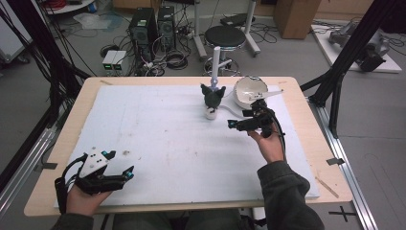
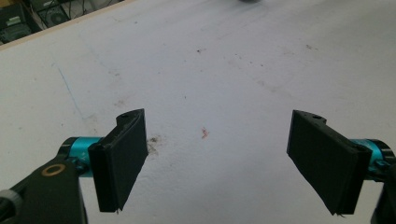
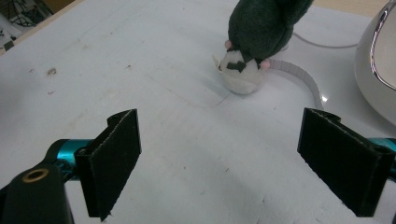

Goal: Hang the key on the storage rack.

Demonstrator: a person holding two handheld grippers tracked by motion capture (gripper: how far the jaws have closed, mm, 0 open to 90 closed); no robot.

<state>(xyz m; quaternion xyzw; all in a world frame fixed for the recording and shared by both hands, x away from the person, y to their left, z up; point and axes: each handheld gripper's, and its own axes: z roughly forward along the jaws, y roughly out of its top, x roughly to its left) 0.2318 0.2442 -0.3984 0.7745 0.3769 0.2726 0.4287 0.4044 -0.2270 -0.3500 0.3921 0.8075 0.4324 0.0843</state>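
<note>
My right claw hangs in the right half of the high view, a little above centre, jaws spread wide with nothing between them. In the right gripper view the same claw fills the bottom edge, its two black pads well apart over bare white board.

The thing nearest it is a small plush toy, dark grey-green on top with pointed ears and a white body below, standing upright just left of and above my right claw in the high view. In the right gripper view the plush toy sits at upper centre, well clear of both pads, not touched.

Just right of the toy lies a white bowl-like appliance with a chrome rim; its wall shows at the right edge of the right gripper view, and a white ribbed strap curves between it and the toy.

My left claw rests at the lower left of the high view, also gaping and empty, over the white board, far from the toy.
</note>
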